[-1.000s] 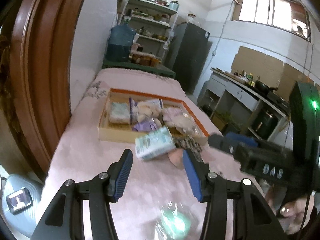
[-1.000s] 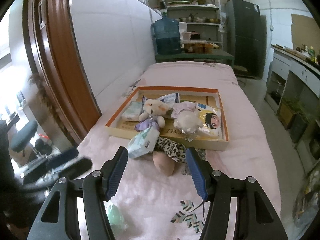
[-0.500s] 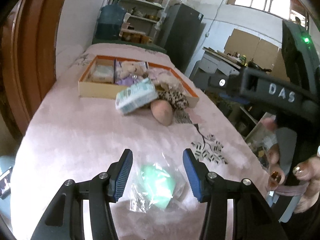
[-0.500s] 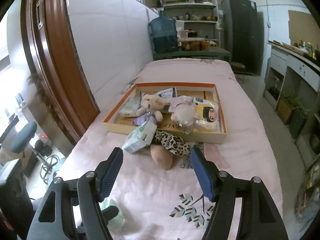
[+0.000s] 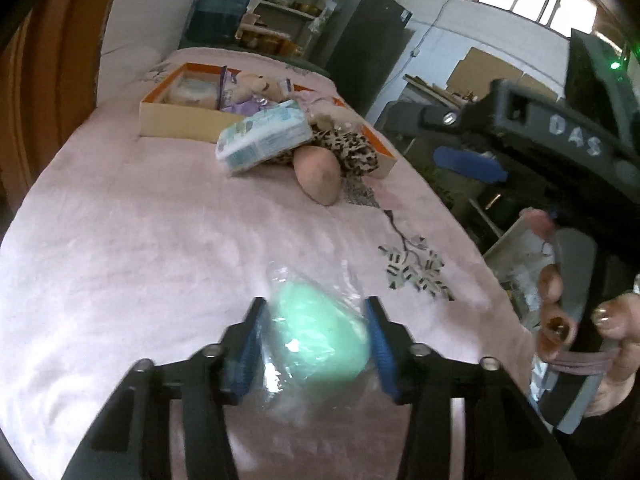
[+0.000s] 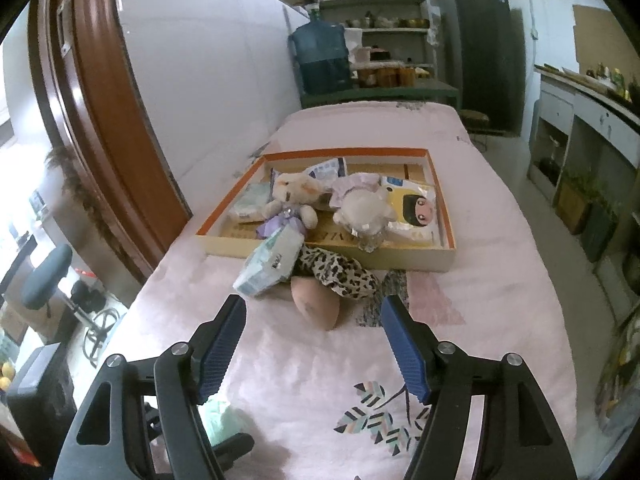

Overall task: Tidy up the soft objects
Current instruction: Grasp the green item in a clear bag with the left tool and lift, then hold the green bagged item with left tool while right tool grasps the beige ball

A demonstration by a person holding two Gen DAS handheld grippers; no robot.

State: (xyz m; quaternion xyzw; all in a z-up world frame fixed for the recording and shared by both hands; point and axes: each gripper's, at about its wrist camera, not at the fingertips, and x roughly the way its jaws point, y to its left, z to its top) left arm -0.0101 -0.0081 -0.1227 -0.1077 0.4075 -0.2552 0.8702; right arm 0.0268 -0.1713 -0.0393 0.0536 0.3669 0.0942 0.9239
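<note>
Straight ahead of the right tongs (image 6: 312,346), well beyond the tips: an orange-rimmed tray (image 6: 440,184) packed with a teddy bear (image 6: 294,196), a cartoon-face packet (image 6: 412,210) and other soft goods. Between tray and tongs, propped on the near wall: a tissue pack (image 6: 270,262), a leopard-print cloth (image 6: 340,272) and a peach-coloured egg-shaped sponge (image 6: 316,306), all touching.

Underneath everything, a bed under a pink cover (image 5: 140,240); beyond it, shelving, a blue water jug (image 6: 322,58) and a dark fridge (image 6: 476,44).

Between the blue pads of the left tongs (image 5: 314,344): a mint-green soft lump in crinkled clear wrap (image 5: 320,336), flanked closely on both sides, contact unclear. Right tongs spread wide, nothing gripped.
</note>
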